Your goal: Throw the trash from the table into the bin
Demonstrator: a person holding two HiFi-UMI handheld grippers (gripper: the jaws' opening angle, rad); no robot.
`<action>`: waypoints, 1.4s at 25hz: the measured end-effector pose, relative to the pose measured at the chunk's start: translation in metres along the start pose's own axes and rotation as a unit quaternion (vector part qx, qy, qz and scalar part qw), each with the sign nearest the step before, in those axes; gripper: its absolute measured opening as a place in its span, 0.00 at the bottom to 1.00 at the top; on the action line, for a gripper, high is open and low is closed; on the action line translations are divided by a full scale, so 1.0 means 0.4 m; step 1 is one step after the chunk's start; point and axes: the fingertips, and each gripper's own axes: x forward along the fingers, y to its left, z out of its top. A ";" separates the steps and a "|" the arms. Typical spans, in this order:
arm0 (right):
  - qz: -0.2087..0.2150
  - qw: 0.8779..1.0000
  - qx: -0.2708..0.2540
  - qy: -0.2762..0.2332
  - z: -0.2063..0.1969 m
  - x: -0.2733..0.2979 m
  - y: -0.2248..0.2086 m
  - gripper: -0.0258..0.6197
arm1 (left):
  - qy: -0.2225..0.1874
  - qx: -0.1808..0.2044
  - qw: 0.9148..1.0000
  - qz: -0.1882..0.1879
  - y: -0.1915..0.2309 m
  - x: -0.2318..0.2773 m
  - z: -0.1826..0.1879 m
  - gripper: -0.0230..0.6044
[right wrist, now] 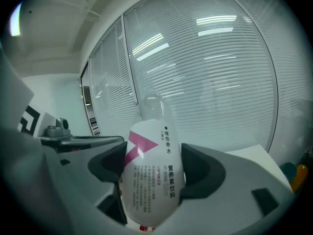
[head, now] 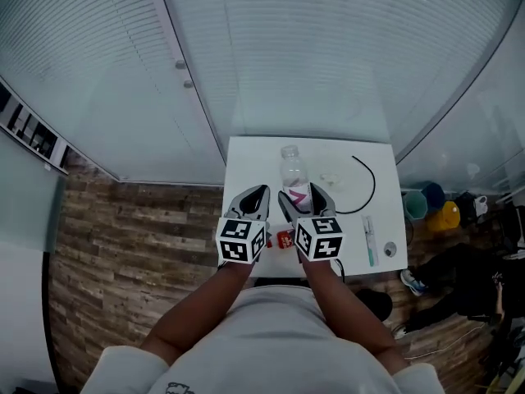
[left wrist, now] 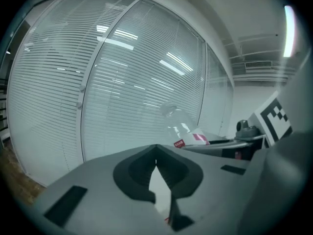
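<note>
- Bottle (head: pixel 294 175): the clear plastic one with a pink-and-white label is the trash you have in hand. It sits over the middle of the white table (head: pixel 246 158), neck pointing to the far side.
- Left gripper (head: pixel 259 194): just left of the bottle, its jaws are pressed together at the tips with nothing between them. It is free for another piece.
- Small red item (head: pixel 285 238): it lies on the near edge of the table between your two grippers. What it is I cannot tell.
- Right gripper (head: pixel 302 197): its pads press on both sides of the bottle's labelled body, so I judge the grasp made and the carry not yet begun.
- Right half of the table: a crumpled clear wrapper (head: pixel 332 176), a black cable (head: pixel 369 187), a pen-like tube (head: pixel 369 240) and a small round cap (head: pixel 390 249) lie there.
- Floor to the right of the table: a teal container (head: pixel 416 206) and a yellow container (head: pixel 447 216) stand side by side; one is probably the bin.
- Next move: lift the bottle clear, swing it right over the cable, and spread the jaws only once it is above the bin's mouth.
</note>
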 end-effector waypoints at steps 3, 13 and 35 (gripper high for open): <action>-0.003 1.000 -0.011 -0.015 0.027 -0.023 0.032 0.58 | -0.017 0.014 1.000 0.001 0.005 -0.026 0.041 0.05; -0.028 0.999 -0.016 -0.043 0.072 -0.053 0.047 0.58 | -0.031 0.026 0.999 -0.016 0.008 -0.050 0.080 0.05; -0.205 0.976 0.046 -0.064 -0.020 -0.399 -0.254 0.58 | 0.021 0.053 0.977 -0.204 -0.430 0.079 -0.025 0.05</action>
